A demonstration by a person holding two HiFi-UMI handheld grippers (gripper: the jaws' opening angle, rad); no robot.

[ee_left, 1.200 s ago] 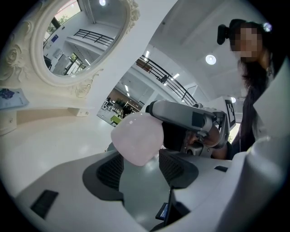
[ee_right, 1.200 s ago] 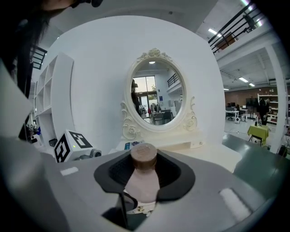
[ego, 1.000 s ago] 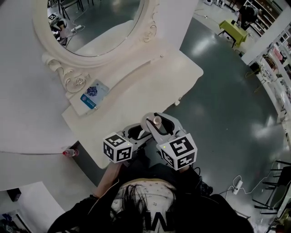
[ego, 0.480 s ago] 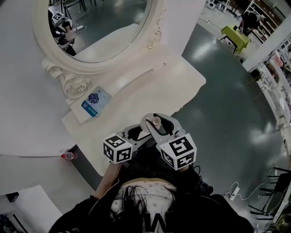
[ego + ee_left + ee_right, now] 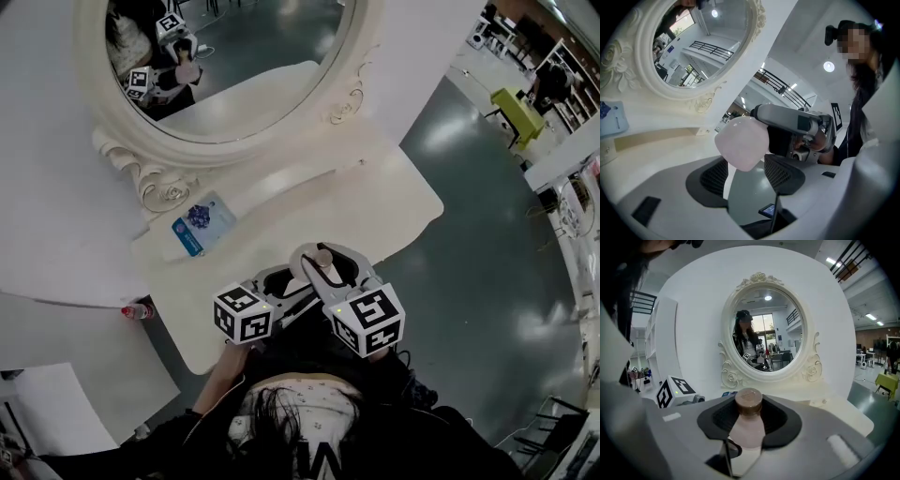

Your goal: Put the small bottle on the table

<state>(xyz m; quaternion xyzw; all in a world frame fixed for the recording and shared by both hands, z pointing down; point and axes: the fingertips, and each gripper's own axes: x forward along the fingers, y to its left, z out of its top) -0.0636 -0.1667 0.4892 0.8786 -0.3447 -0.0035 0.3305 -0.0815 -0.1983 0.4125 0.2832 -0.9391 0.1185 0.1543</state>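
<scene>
A small pale pink bottle [image 5: 746, 432] with a brown cap [image 5: 322, 257] stands upright between the jaws of my right gripper [image 5: 750, 420], which is shut on it. In the head view the right gripper [image 5: 323, 269] hangs over the front edge of the white dressing table [image 5: 309, 211]. My left gripper [image 5: 281, 279] sits close beside it on the left. In the left gripper view its jaws [image 5: 746, 176] stand open, and the bottle's rounded base [image 5: 742, 142] hangs just beyond their tips without touching the pads.
An oval mirror [image 5: 220, 66] in a carved white frame stands at the back of the table. A blue packet [image 5: 202, 223] lies at the table's left. A small red-capped bottle [image 5: 134, 311] lies on the floor to the left. Grey floor and a green chair [image 5: 516, 98] are on the right.
The table and mirror have shifted right and nearer in the head view, and the mirror now reflects the grippers. Both grippers keep their pose, the bottle still in the right one.
</scene>
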